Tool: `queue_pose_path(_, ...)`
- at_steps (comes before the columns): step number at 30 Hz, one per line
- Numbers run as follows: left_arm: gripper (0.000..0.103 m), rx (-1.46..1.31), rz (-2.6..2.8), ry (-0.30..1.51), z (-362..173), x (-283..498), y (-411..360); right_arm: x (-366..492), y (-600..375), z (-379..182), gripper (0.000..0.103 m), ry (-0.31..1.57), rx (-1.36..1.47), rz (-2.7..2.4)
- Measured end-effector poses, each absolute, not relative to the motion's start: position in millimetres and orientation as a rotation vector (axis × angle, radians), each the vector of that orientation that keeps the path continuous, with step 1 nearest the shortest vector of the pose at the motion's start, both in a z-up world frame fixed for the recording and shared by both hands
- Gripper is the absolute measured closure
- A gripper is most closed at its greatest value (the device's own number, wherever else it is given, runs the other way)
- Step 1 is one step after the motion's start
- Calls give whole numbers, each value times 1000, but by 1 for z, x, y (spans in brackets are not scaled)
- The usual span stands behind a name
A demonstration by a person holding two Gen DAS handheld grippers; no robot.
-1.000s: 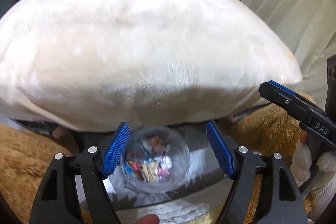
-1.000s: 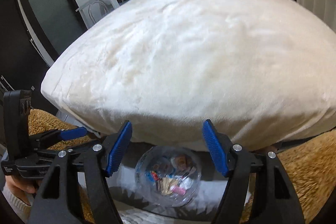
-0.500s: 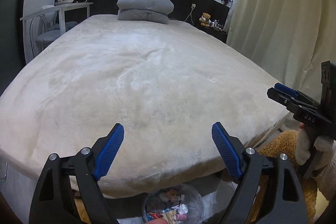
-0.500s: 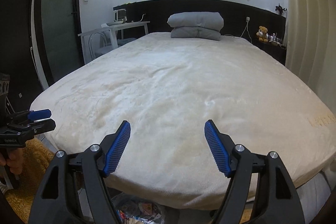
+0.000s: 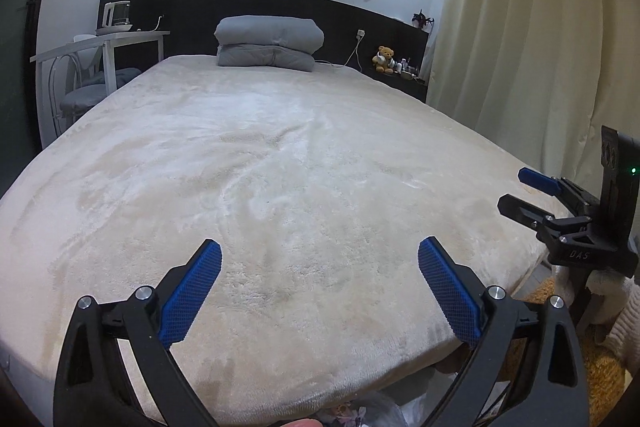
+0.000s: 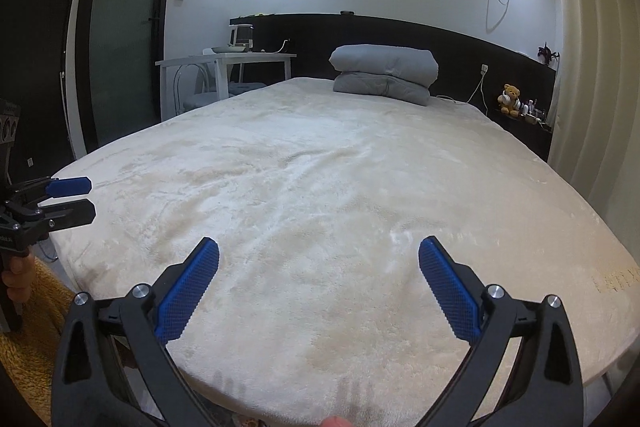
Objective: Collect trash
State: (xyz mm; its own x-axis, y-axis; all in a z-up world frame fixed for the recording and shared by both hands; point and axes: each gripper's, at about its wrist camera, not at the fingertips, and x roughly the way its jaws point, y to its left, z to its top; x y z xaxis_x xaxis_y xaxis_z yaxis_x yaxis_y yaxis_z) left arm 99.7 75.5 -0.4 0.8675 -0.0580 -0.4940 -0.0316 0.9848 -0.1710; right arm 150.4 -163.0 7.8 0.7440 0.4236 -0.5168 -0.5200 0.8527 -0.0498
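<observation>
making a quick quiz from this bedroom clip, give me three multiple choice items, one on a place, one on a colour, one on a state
1. Where is the folded grey duvet?
A. at the head of the bed
B. on the white desk
C. on the floor

2. What colour are the pads on the left tool?
A. red
B. blue
C. green

3. How does the right tool stand?
A. shut on a wrapper
B. shut on the bed cover
C. jaws apart, nothing between them

Answers:
1 A, it lies on the bed against the dark headboard.
2 B, both pads are blue.
3 C, only bed cover shows between its opening jaws.
</observation>
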Motion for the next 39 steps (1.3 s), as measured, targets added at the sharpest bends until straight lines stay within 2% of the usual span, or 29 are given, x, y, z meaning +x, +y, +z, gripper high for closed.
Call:
queue_pose_path(3,7,-170,-10,508,-2,100,72,159,-159,0,4,562,-177,533)
queue_pose_path(27,6,-138,-4,488,-2,102,53,154,-134,-13,4,563,-269,520)
queue_pose_path(39,6,-68,-16,537,-9,110,43,154,-146,-10,4,575,-238,492)
